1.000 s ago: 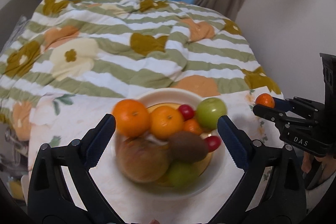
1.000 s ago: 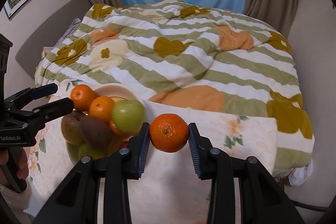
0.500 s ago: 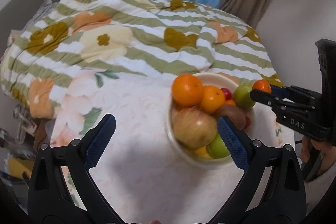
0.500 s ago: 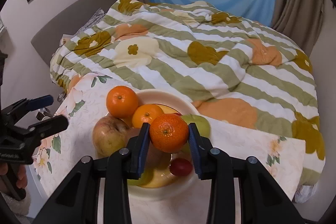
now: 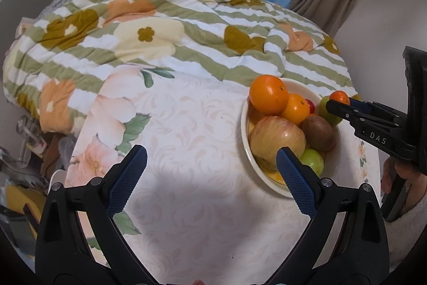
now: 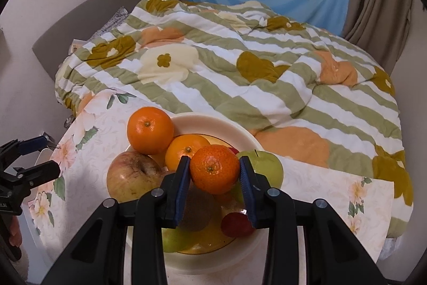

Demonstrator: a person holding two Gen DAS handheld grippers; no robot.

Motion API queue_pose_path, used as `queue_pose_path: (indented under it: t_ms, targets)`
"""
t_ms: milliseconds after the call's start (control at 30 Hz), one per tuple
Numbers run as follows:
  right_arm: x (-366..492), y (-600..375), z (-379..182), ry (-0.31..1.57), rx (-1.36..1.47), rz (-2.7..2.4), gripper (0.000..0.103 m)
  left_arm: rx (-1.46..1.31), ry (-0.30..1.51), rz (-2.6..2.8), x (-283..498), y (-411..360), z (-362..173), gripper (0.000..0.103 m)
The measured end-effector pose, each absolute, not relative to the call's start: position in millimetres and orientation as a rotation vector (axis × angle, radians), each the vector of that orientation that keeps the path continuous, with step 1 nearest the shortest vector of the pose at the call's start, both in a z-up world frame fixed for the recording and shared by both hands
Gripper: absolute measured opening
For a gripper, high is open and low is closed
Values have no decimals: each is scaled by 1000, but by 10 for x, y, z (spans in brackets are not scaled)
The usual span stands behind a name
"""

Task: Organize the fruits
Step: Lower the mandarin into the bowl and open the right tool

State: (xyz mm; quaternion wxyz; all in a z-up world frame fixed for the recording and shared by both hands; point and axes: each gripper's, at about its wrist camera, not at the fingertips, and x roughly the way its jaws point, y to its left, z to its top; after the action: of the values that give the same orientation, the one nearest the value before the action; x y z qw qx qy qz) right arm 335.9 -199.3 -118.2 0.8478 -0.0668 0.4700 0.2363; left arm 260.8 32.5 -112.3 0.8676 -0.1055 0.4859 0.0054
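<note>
right gripper [image 6: 214,174] clamped on a mandarin [image 6: 214,168], held above the bowl [image 6: 213,122], over its middle. in the bowl: big orange [image 6: 150,130] at left rim, smaller orange [image 6: 184,151], apple [image 6: 132,175], green apple [image 6: 267,167], kiwi [image 5: 317,132]. left gripper [image 5: 210,170] left of the bowl over the tablecloth [image 5: 186,124], jaws wide, holding nothing. striped quilt [image 6: 240,58] behind the bowl.

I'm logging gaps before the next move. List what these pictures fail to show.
- Bowl floor: both views, covered by piled fruit.
- Kiwi: right wrist view, shadowed behind the right tool and its mandarin.
- Left tool: its handle is cut off by the frame edge.
- Bowl's near rim: left wrist view, behind a tool finger.
</note>
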Motion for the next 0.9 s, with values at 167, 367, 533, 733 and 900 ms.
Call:
queue_pose_path:
  t_ms: [167,367,533,733,900]
  targets:
    - [3356,-1968,-1202,977,-140,483,44,-225,1026,-1,2613,352,-1165,103]
    - [3304,-1970,-1159,949,-133,469,57,-227,1027,-7,2612,377,-1178,103]
    - [3234,-1975,-1108,919,-123,462,80,-228,1027,-12,2607,387,-1181,103]
    - [3094,-1978,-988,893,-121,435,95,-221,1010,-31,2548,415,-1089,103]
    - [2851,-2016,-755,854,-91,388,101,-196,972,-42,2406,461,-878,103]
